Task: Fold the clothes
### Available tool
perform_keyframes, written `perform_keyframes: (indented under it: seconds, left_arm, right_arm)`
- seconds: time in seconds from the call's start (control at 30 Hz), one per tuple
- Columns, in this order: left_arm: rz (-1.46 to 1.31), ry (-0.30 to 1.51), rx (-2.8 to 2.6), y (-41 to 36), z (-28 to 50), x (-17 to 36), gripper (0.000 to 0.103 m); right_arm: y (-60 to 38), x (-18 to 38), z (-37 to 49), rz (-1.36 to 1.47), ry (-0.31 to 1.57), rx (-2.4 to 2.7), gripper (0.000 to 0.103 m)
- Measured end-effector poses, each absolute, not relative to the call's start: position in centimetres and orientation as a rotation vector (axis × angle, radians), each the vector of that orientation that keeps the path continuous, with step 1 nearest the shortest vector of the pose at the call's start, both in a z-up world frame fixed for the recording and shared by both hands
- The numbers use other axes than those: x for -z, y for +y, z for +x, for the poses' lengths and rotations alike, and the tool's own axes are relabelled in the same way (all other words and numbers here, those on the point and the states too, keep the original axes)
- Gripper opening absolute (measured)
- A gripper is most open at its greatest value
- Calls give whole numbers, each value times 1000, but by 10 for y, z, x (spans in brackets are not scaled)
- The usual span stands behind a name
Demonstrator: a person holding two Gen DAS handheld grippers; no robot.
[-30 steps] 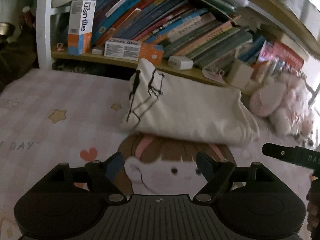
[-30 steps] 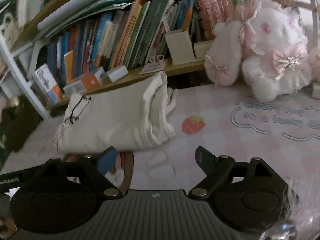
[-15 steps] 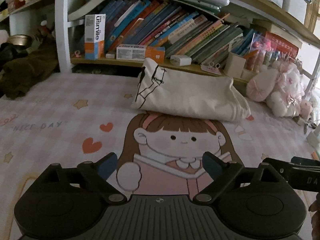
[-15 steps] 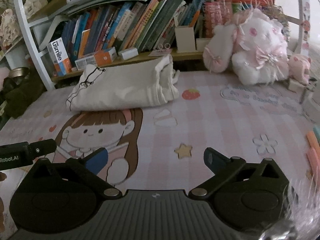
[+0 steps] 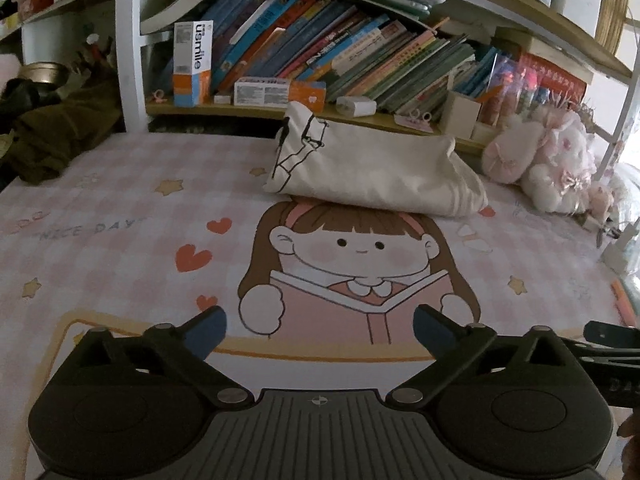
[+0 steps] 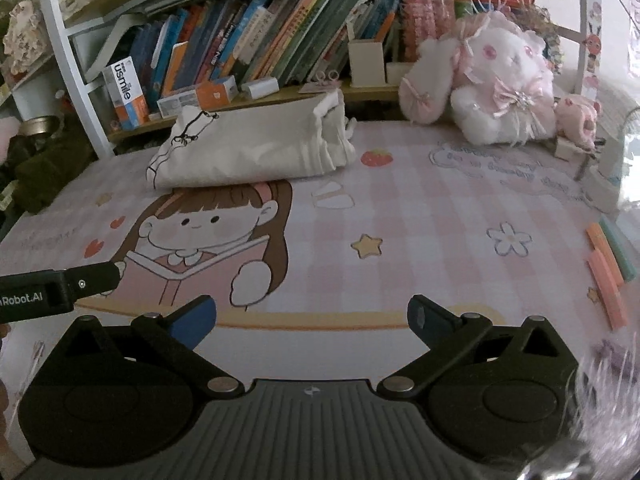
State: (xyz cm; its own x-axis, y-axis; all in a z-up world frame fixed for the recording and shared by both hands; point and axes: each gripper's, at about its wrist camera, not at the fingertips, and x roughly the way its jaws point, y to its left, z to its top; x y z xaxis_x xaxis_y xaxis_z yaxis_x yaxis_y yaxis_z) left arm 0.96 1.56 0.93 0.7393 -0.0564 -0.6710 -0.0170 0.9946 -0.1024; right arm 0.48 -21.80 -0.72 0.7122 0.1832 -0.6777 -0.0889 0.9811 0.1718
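Note:
A folded cream garment (image 5: 372, 172) with a black line drawing lies at the far edge of the pink checked mat (image 5: 120, 216), against the bookshelf; it also shows in the right wrist view (image 6: 252, 152). My left gripper (image 5: 320, 328) is open and empty, well back from the garment over the cartoon girl print. My right gripper (image 6: 312, 320) is open and empty, also far from the garment. The left gripper's body shows at the left edge of the right wrist view (image 6: 60, 288).
A low shelf of books (image 5: 340, 56) runs behind the mat, with toothpaste boxes (image 5: 192, 64). Pink plush toys (image 6: 500, 84) sit at the back right. Pink and green strips (image 6: 608, 264) lie at the right edge. Dark clothing (image 5: 44, 136) is piled at the left.
Both grippers have pulled back from the folded garment toward the near side of the mat. The garment stays in place by the shelf.

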Motion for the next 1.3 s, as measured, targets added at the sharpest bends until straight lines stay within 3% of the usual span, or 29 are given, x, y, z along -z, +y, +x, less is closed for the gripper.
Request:
perform_keyframes:
  seconds: [1.3]
  left_arm:
    - [-69, 772, 49, 22, 19, -4, 103]
  right_arm:
    - [-208, 6, 17, 86, 771, -137, 103]
